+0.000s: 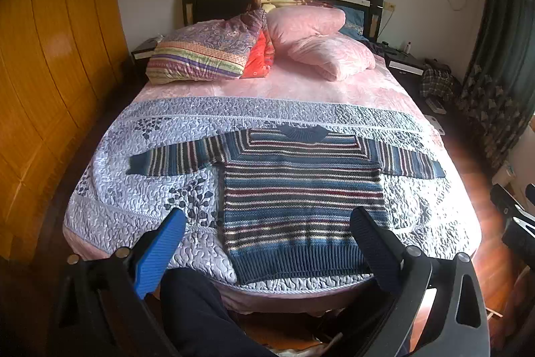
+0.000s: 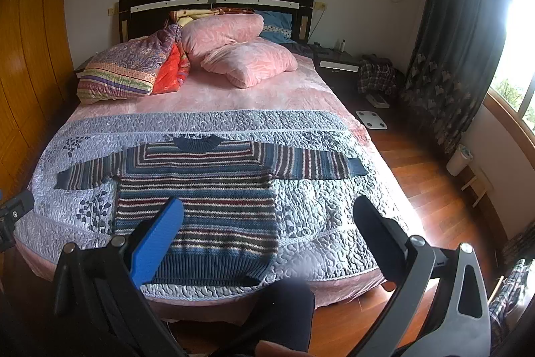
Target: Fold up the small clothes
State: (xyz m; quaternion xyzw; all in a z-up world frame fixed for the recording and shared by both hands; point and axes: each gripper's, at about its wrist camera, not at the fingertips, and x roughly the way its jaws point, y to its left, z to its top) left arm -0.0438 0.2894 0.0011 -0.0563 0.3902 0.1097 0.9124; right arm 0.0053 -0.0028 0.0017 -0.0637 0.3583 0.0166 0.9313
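Observation:
A small striped knit sweater (image 1: 301,189) in blue, maroon and cream lies flat on the quilted bedspread, sleeves spread to both sides, collar toward the pillows and hem at the near bed edge. The right wrist view shows the same sweater (image 2: 200,199) left of centre. My left gripper (image 1: 267,223) hovers open above the near edge, its blue-padded fingers (image 1: 160,250) wide apart with nothing between them. Over the sweater's lower right side my right gripper (image 2: 267,216) is also open and empty. Neither touches the cloth.
The bed has a lilac quilt (image 1: 150,189) over a pink sheet, with pillows (image 1: 317,39) piled at the headboard. A wooden wardrobe (image 1: 50,72) stands on the left. Right of the bed are wooden floor (image 2: 428,183), a scale (image 2: 371,119), nightstand and curtains. A dark trouser leg (image 1: 200,317) shows below.

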